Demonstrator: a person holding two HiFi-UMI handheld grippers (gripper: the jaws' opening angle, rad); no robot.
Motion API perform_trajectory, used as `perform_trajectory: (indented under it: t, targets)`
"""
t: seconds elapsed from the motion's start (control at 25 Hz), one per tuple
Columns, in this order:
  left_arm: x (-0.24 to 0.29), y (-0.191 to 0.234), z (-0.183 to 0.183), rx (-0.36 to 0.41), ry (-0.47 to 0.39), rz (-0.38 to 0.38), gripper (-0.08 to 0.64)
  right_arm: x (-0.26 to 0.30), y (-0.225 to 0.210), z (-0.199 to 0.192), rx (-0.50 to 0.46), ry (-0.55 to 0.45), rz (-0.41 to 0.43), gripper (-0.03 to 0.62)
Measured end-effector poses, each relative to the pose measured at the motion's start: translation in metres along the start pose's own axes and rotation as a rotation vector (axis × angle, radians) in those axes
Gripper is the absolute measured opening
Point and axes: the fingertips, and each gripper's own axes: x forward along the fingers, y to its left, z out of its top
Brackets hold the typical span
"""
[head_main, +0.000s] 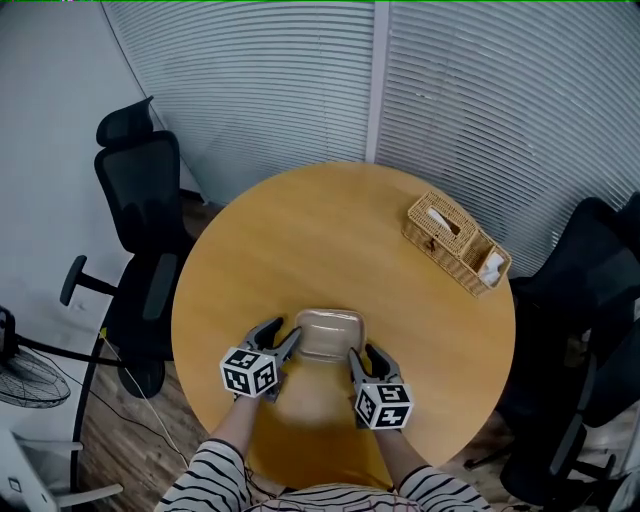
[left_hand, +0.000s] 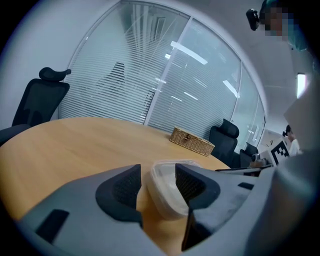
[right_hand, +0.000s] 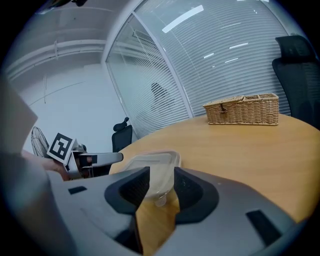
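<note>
The clear container (head_main: 328, 335) sits on the table (head_main: 330, 230) right at your edge, its long side running left to right, squarely between your two claws. Your left gripper (head_main: 287, 333) has its jaws parted over the left wall, with wood showing beside the outer pad. Your right gripper (head_main: 363, 352) is narrowly parted around the near right corner. Both are equally close.
</note>
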Motion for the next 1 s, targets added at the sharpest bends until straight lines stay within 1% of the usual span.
perform_trajectory:
  t: [0.2, 0.32, 0.48, 0.64, 0.84, 1.0]
  targets:
    - [0.013, -0.001, -0.002, -0.037, 0.039, -0.012, 0.202, 0.003, -0.001, -0.002, 0.001, 0.003, 0.002, 0.16]
    - [0.017, -0.002, -0.005, -0.047, 0.062, -0.01, 0.202, 0.003, -0.003, -0.002, 0.007, 0.002, 0.001, 0.155]
    - [0.019, -0.007, -0.007, -0.054, 0.071, -0.026, 0.202, 0.005, -0.002, -0.001, 0.011, 0.003, 0.0, 0.15]
    - [0.019, -0.011, -0.007, -0.054, 0.064, -0.03, 0.202, 0.005, -0.003, -0.002, 0.019, 0.0, -0.003, 0.149]
    - [0.008, -0.016, -0.002, -0.08, 0.044, -0.032, 0.201, -0.004, 0.004, 0.001, 0.065, -0.009, 0.004, 0.147]
    - [0.009, -0.014, 0.0, -0.102, 0.021, -0.031, 0.198, 0.0, 0.0, 0.004, 0.093, -0.023, 0.006, 0.138]
